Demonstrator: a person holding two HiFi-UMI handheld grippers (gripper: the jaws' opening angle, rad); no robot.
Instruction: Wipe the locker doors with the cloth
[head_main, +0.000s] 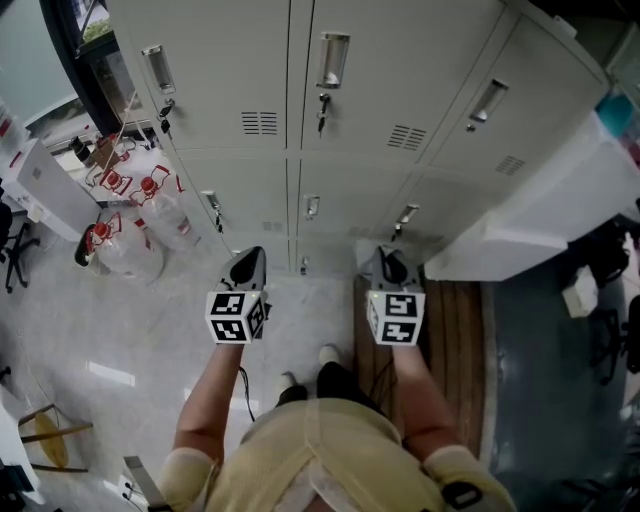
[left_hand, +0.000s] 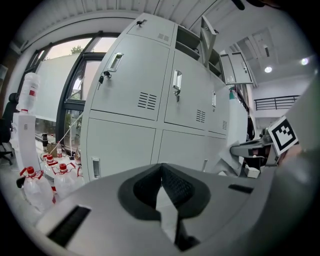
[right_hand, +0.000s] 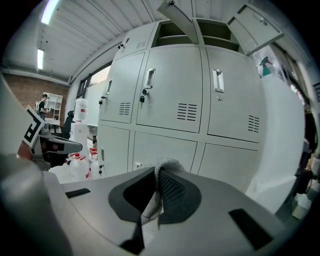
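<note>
Now R tool (right_hand: 159, 176) pinches cloth (right_hand: 151, 204), L tool (left_hand: 161, 173) closed empty, both clear of lockers (head_main: 350, 120).

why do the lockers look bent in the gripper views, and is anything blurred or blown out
Left gripper view: fisheye bows the lockers and blackens the corners; the window is washed out. Right gripper view: same bowing, a ceiling light glares, the cloth in the jaws is sharp. Head view: even light, lockers fan outward, no motion blur.
</note>
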